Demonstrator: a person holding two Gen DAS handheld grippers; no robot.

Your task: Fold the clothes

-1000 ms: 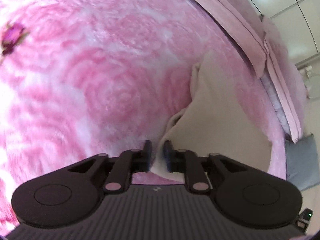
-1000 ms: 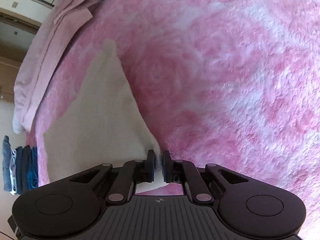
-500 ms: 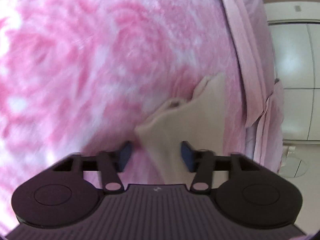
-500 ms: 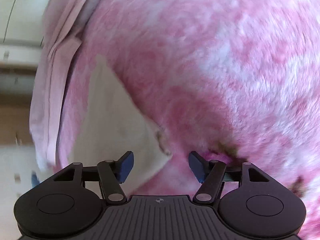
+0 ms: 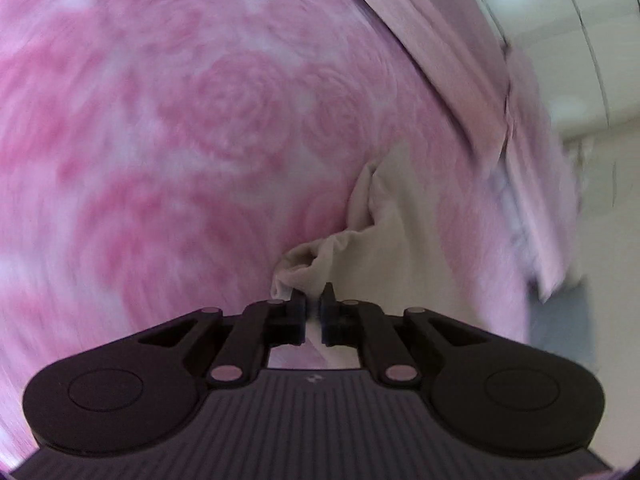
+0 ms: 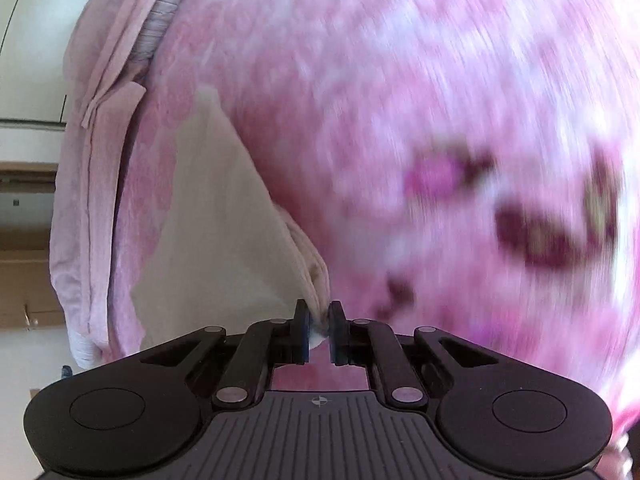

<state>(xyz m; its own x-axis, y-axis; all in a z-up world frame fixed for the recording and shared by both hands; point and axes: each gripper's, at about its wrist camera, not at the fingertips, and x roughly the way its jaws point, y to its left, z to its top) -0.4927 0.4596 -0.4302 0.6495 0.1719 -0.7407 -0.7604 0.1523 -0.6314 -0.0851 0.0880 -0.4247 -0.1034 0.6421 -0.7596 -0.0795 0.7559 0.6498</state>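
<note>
We hold the cream cloth (image 5: 404, 248) on the pink rose blanket (image 5: 180, 140): left gripper (image 5: 314, 306) and right gripper (image 6: 319, 322), jaws just closing, each clamp one corner. Next, we judge, both corners must travel together across the cloth.

Pink blanket (image 5: 200, 140) lies bare left of the cloth (image 5: 408, 240): free passage. Folded pink bedding (image 5: 460, 64) bounds the far edge. Right view: blanket (image 6: 400, 80) bare beyond cloth (image 6: 216, 220).
</note>
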